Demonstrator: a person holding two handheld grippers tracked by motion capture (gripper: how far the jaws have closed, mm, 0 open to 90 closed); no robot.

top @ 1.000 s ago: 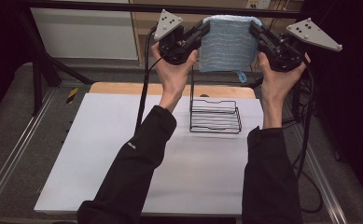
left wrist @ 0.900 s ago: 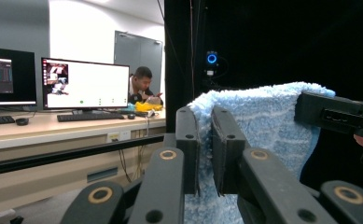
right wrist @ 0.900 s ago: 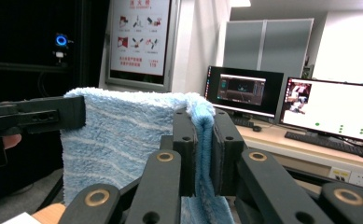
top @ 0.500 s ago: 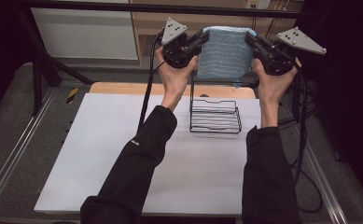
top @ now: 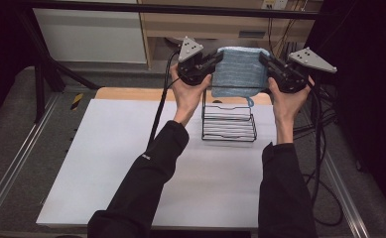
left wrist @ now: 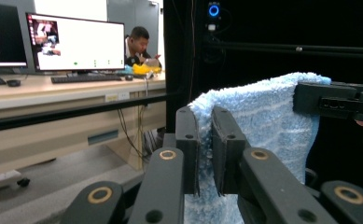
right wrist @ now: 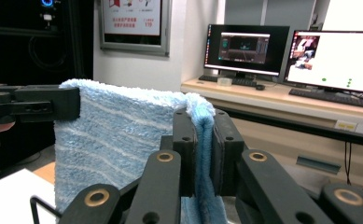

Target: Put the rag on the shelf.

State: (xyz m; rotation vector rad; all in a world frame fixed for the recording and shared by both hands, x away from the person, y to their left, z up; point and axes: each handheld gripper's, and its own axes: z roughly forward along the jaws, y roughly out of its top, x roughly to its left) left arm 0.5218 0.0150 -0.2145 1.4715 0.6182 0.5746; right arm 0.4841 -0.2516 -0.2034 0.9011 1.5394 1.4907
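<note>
wire rack [top: 228,122] sits on table [top: 106,163] under held towel [top: 240,72].

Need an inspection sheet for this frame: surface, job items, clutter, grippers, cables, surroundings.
Surface: white table, wooden strip at the far edge.
Job's things: blue towel held stretched in the air above the black wire rack.
Clutter: nothing seen on the table.
Grippers: left hand-held gripper and right hand-held gripper each shut on a top corner of the towel.
Cables: black cables trail off the right side.
Surroundings: desk with monitors.
</note>
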